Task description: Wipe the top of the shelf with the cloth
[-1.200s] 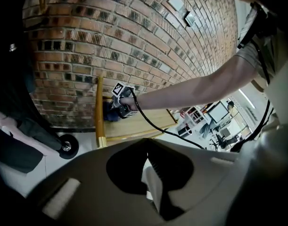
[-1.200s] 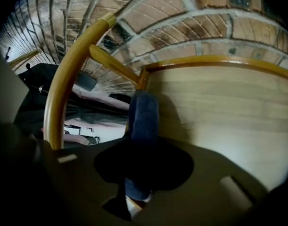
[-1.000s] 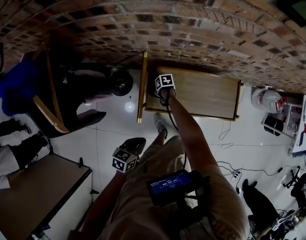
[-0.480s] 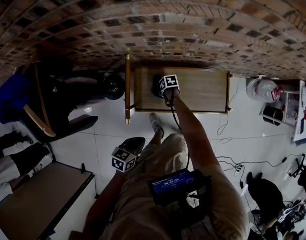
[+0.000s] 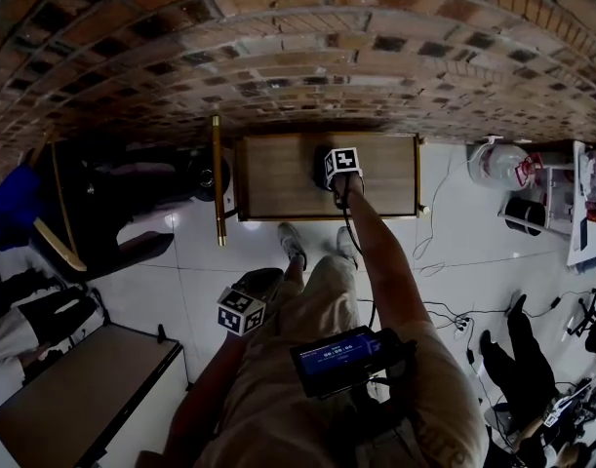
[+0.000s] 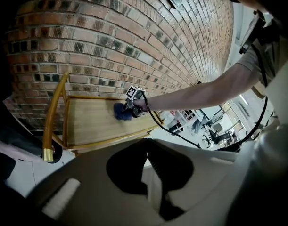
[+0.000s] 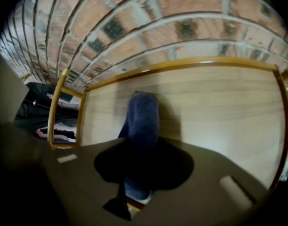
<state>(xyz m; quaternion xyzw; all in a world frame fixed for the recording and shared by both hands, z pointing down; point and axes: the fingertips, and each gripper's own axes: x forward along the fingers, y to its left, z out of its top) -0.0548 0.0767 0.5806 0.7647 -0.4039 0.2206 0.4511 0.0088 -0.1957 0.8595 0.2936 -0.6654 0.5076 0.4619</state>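
1. Cloth (image 7: 143,114), dark blue and bunched, is pinched between the right gripper (image 5: 337,167) jaws and touches the wooden shelf top (image 5: 278,178) near its middle.
2. Left gripper (image 5: 241,311) hangs well apart from the shelf, off its near edge. Its jaws are pressed together with nothing between.
3. Brick wall (image 5: 298,57) runs along the shelf's far edge.

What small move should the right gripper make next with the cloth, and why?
Probably slide the blue cloth rightward along the shelf top: the right gripper clamps it against the wood, and bare wood lies to its right.
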